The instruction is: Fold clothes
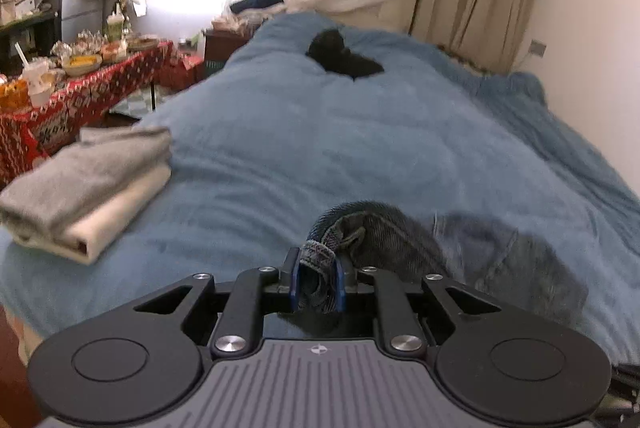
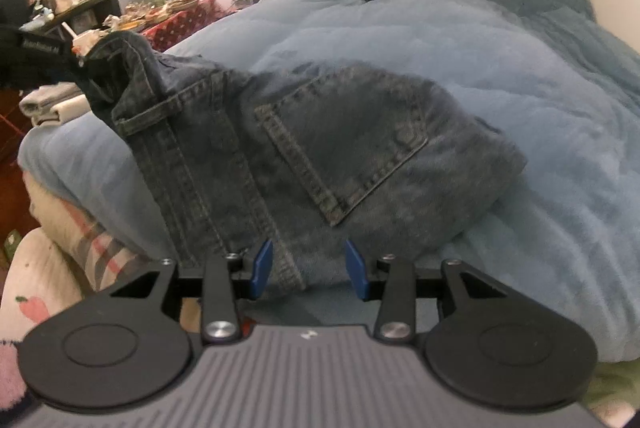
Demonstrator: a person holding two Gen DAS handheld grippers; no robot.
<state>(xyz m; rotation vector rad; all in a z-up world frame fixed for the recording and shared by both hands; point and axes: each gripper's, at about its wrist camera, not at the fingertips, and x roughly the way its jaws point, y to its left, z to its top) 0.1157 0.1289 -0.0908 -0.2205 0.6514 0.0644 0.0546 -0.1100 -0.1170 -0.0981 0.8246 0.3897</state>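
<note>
Step in hand: folding jeans [image 2: 320, 148]; left gripper [image 1: 316, 280] pinches the waistband (raised); right gripper [image 2: 308, 268], fingers wide, must grasp the near edge.

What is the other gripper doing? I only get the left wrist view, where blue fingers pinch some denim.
Observer: The right gripper is open, with a jeans seam between its fingers.
Operator: So those are jeans?
Observer: Yes. The jeans show a stitched back pocket facing up.
Operator: Is my end lifted?
Observer: It looks so. The left gripper holds the waistband end above the blue blanket.
</note>
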